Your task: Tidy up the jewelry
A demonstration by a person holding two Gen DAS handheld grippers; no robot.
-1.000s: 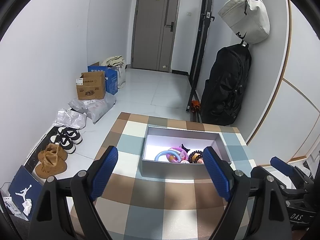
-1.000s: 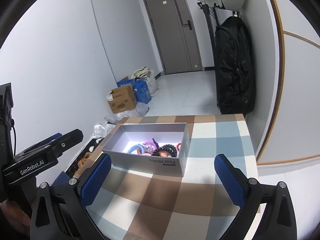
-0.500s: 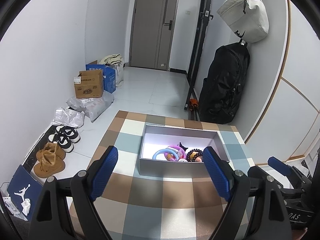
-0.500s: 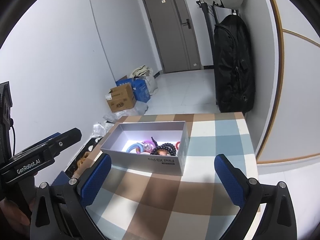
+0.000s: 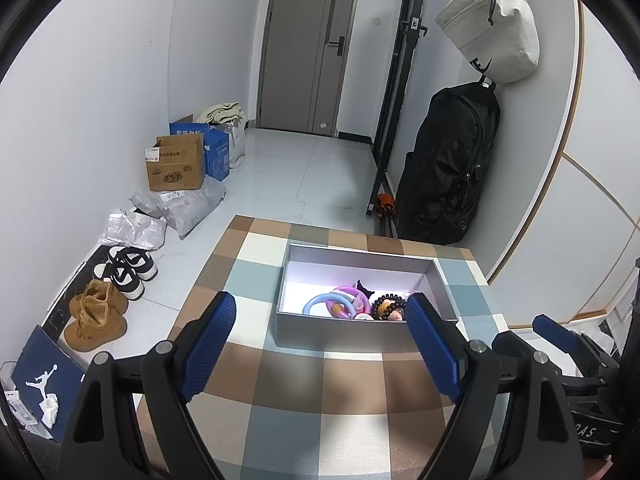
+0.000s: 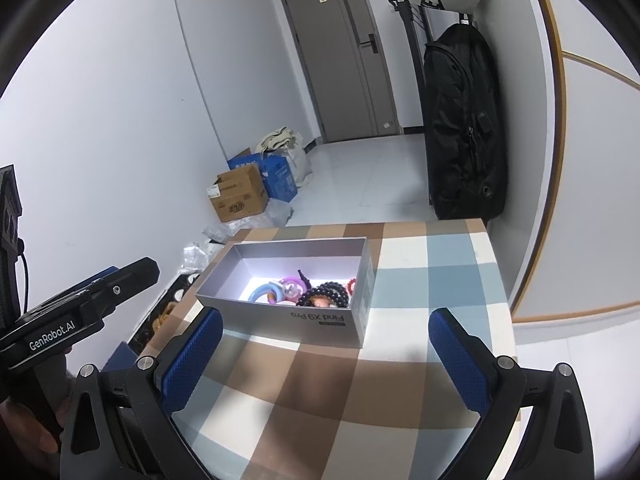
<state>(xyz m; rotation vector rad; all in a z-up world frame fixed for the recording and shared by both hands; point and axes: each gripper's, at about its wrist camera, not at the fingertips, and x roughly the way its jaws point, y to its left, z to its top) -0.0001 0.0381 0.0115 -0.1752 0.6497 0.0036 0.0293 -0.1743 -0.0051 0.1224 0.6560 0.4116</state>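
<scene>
Inside, grey open box (image 5: 362,334), colourful bangles (image 5: 330,306), dark beaded bracelet (image 6: 326,293)

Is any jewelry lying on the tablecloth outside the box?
No, all the jewelry lies inside the box; the tablecloth around it shows only its checks.

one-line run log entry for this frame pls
left gripper: open, empty | right gripper: open, empty | box: on checked table, holds bracelets | phase: pre-grasp
</scene>
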